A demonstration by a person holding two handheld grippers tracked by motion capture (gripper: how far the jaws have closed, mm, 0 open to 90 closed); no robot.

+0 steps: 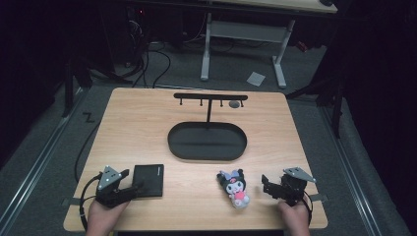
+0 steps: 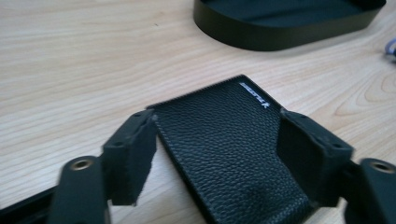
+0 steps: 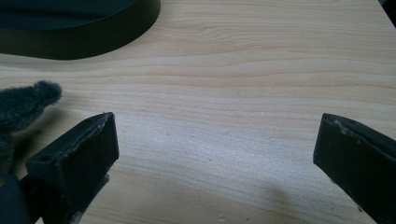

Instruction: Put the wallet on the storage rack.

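The left gripper (image 2: 217, 154) stood at the near left corner of the counter (image 1: 137, 123), its fingers (image 2: 133, 156) spread on either side of a black wallet (image 2: 229, 140). The wallet lay flat on the wood, its near end between the fingers. The left finger sat at the wallet's edge and the right finger (image 2: 313, 158) overlapped its other side; whether the pads pressed on the leather could not be told.

In the high view the wallet (image 1: 148, 180) lay just right of the left gripper (image 1: 129, 186), well short of the oval black tray (image 1: 207, 141) at the counter's middle. A thin black rack (image 1: 210, 97) with small hooks rose behind the tray.

The right gripper (image 1: 265, 186) rested at the near right corner, held in the person's hand (image 1: 294, 216). Its fingers (image 3: 74, 158) were wide apart over bare wood, with nothing between them. A plush toy (image 1: 235, 187) lay just left of that gripper, not touching it; its dark fuzzy ear (image 3: 28, 105) showed beside the left finger.
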